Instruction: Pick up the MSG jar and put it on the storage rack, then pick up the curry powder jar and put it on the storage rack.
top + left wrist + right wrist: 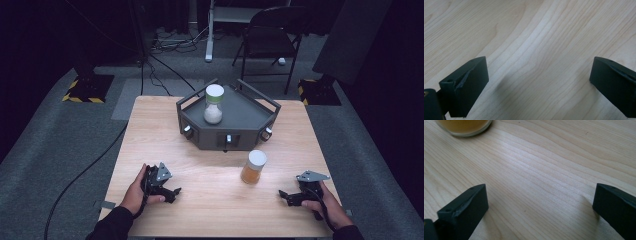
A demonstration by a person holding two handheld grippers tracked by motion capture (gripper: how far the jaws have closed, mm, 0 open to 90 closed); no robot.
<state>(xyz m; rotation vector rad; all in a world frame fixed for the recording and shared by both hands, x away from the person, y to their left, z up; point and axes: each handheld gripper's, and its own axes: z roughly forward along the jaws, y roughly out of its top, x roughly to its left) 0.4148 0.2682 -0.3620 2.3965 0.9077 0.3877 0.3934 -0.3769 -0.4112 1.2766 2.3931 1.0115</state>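
The amber jar (464, 126) is cut off at the top of the right gripper view; it is seen standing on the pale wooden table (200, 195), well apart from both grippers; left gripper (172, 192) and right gripper (286, 196) are held wide open, empty, low over the wood; dark carpet is seen all around.

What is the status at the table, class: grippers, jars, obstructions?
Left gripper and right gripper open, resting on the wooden table. Amber-filled white-capped jar standing free. White-filled jar on the dark tray. Path clear.
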